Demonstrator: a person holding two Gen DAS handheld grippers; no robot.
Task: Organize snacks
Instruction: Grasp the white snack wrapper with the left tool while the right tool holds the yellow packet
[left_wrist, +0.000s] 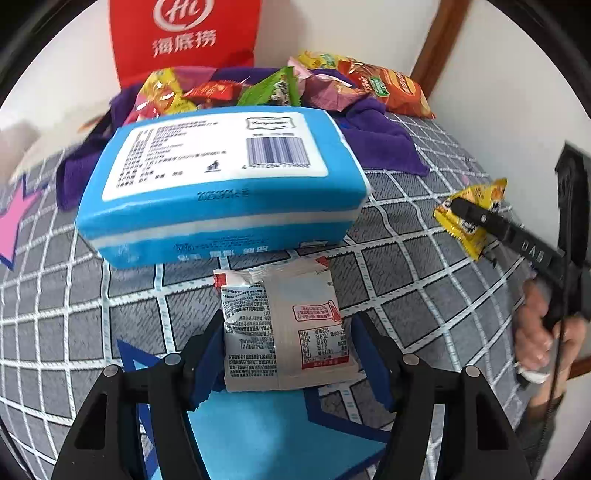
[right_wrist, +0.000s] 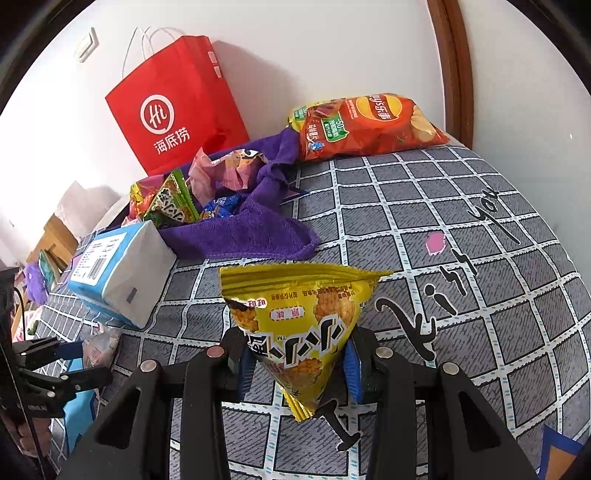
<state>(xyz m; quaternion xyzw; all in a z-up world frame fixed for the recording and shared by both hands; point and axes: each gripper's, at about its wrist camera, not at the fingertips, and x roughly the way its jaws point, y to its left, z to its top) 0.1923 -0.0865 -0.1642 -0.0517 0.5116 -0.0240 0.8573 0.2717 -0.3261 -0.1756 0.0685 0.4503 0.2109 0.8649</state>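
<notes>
Snack packets (left_wrist: 221, 92) heaped on purple towel (left_wrist: 376, 140); left claw (left_wrist: 288, 354) spread around white sachet (left_wrist: 288, 332); right claw (right_wrist: 299, 358) pinching yellow snack packet (right_wrist: 299, 317).

Grid-print bed (right_wrist: 424, 206), purple towel (right_wrist: 255, 236), tissue pack (left_wrist: 221, 181), chip bag (right_wrist: 369, 125)

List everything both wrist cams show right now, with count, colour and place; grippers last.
tissue pack: one, blue and white, mid-bed
white sachet: one, white with red print, flat on the bedsheet between the left fingers
yellow snack packet: one, yellow, in the right gripper
chip bag: one, orange-red, bed's far corner
purple towel: one, behind the tissue pack
small snack packets: several, mixed colours, on the towel
paper bag: one, red, against the wall
bedsheet: grey, white grid
left gripper: open around the sachet
right gripper: gripping the yellow packet
</notes>
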